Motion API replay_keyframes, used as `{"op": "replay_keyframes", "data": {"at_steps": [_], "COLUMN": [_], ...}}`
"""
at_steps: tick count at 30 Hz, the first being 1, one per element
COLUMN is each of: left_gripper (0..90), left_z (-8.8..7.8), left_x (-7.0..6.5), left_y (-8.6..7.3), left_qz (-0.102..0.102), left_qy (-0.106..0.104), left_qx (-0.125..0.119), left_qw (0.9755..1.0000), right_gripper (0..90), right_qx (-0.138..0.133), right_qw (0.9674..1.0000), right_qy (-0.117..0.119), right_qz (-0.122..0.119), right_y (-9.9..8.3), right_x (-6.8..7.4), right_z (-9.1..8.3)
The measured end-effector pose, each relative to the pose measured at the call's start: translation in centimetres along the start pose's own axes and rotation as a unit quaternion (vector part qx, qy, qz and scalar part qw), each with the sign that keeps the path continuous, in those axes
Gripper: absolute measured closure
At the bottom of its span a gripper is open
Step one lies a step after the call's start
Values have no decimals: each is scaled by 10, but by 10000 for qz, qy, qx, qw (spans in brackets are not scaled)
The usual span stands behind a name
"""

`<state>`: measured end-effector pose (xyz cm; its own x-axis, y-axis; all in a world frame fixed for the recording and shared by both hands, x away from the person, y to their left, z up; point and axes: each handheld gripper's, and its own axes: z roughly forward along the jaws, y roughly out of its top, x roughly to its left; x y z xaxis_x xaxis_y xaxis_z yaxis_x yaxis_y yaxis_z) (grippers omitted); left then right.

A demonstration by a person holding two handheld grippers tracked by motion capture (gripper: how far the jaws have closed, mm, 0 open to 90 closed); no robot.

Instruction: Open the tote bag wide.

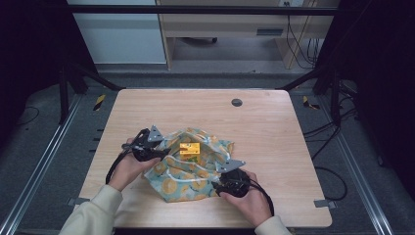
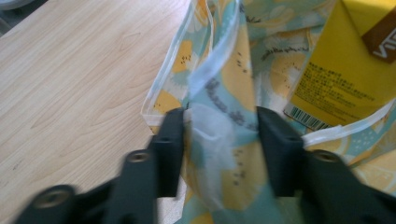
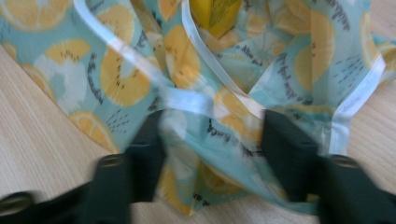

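Nearest the person, 2 forearms in pale sleeves enter from the bottom of the high view, each hand holding 1 set of tongs over a light wooden tabletop.

The right tongs sit at the near-right edge of a printed cloth — teal fabric with orange-slice motifs and a white border. In the right gripper view the right tongs have their jaws parted, with a bunched fold of the cloth lying between them. Fabric meets both inner faces, yet the gap is wide; whether the fold is actually clamped cannot be told.

The left tongs sit at the left edge of the cloth, slightly farther from the person. In the left gripper view the left tongs also have their jaws apart, with a gathered ridge of cloth and its white hem standing between them. The fabric touches both jaws; a firm grip cannot be confirmed.

Between the 2 tongs, on the middle of the crumpled cloth, lies a yellow carton. The left gripper view shows the carton just beyond the jaws, with a barcode near its lower edge.

Farther off, a round grey grommet is set in the tabletop near its far edge.
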<state>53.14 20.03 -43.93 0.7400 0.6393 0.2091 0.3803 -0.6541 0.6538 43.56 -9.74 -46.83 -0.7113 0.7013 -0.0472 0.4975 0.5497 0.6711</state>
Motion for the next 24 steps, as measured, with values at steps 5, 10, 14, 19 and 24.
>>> {"op": "replay_keyframes", "data": {"at_steps": [5,10,14,19,24], "left_gripper": [831,888,891,891,891], "left_z": [0,9,16,21,24], "left_x": [4,16,22,24,25], "left_y": [-1,-11,-19,-23,-24], "left_qz": [-38,-206,-328,-305,-240], "left_qy": [146,221,259,276,335], "left_qx": [-26,164,199,247,280], "left_qw": [9999,9994,9989,9988,9988], "right_gripper": [825,883,891,894,898], "right_qx": [13,112,254,378,522], "right_qw": [10000,9999,9995,9990,9983], "right_qy": [75,110,118,171,243], "right_qz": [-47,52,113,134,51], "right_y": [-2,-8,-14,-18,-21], "right_x": [-4,-10,-15,-18,-19], "right_z": [-3,-5,-6,-4,-1]}}
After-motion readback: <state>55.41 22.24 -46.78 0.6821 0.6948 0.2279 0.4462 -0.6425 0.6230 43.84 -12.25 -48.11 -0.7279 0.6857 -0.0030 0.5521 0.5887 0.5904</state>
